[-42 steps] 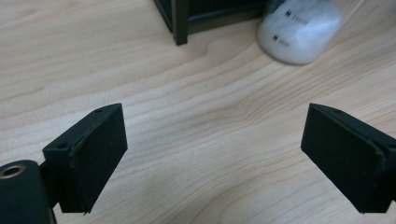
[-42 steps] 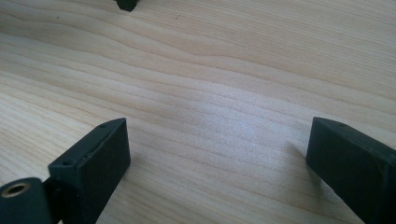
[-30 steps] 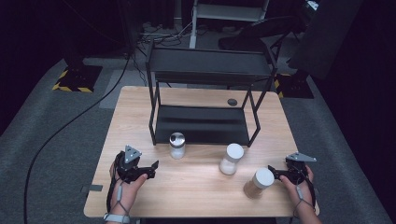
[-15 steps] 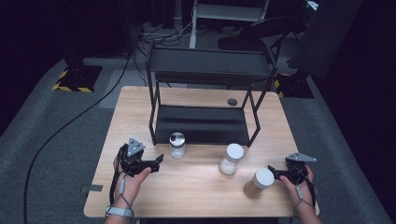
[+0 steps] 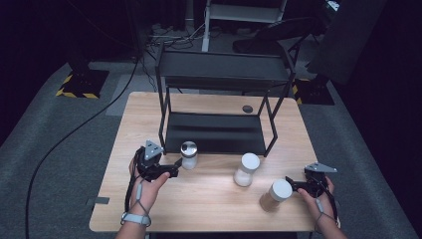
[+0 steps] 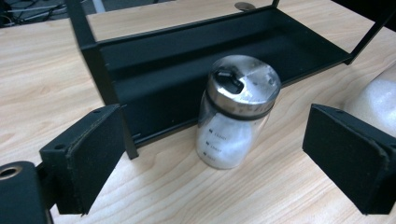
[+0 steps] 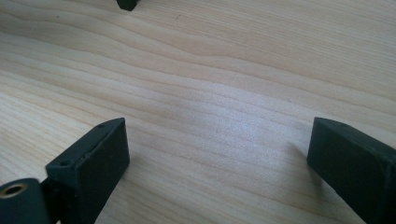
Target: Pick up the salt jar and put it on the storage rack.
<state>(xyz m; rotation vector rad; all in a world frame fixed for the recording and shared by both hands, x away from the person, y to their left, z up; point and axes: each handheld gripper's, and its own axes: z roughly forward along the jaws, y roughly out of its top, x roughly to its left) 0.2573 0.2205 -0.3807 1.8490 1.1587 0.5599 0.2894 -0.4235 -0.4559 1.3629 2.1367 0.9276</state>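
The left tool (image 5: 175,167), jaws wide, faces the steel-capped jar (image 6: 236,114) just before the black rack (image 5: 219,99), probably to straddle it; the right tool (image 5: 293,185) gapes over bare surface (image 7: 224,70).

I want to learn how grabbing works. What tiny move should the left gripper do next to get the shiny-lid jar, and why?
Probably slide the left gripper a little forward, then close. Its jaws stand wide open, and the jar with the metal lid stands upright just ahead of them, centred in the gap but not yet between the pads. It sits right against the black rack, so go gently.
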